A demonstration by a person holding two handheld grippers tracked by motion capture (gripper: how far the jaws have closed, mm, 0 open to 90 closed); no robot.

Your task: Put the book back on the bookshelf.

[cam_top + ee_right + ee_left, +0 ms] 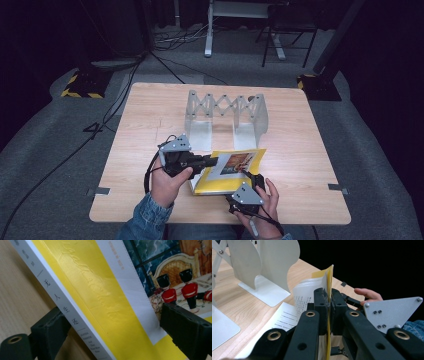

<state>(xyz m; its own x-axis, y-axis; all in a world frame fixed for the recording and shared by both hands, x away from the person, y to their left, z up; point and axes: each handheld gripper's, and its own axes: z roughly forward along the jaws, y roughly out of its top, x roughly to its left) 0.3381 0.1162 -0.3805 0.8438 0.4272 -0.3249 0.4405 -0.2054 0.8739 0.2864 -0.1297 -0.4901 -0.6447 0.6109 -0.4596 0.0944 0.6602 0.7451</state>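
As wood table [300, 150] sits on grey carpet [50, 150] | L hand-held gripper [329, 300] pinches book cover [329, 277] | R hand-held gripper [110, 322] wide

Wooden table [150, 115], expanding metal book rack [226, 120] standing, yellow book [230, 172] lying

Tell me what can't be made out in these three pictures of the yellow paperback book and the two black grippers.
- High view: the yellow paperback book has its near edge covered by the right gripper; its cover picture is too small to read.
- Left gripper view: the left gripper, shut on the cover, blocks the pages behind; the print is blurred.
- Right gripper view: the frame edges cut off most of the book; whether the right gripper's pads touch it is unclear.
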